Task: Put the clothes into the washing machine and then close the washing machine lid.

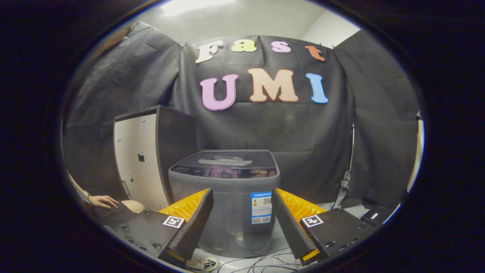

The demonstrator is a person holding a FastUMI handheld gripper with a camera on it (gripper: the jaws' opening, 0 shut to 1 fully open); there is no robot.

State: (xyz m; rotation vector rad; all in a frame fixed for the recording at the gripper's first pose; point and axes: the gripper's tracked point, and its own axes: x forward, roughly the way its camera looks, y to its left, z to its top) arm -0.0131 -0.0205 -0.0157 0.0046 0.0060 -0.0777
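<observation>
A grey top-loading washing machine stands just beyond my fingers, its dark glass lid lying flat and shut on top. My gripper is open, its orange-and-black fingers spread wide with nothing between them but the washer's front wall with its blue label. I cannot make out any clothes on or around the machine.
A tall cream-and-black cabinet stands left of the washer. A person's hand rests low beside the left finger. Loose cables lie on the floor by the washer's base, and a light stand rises to its right.
</observation>
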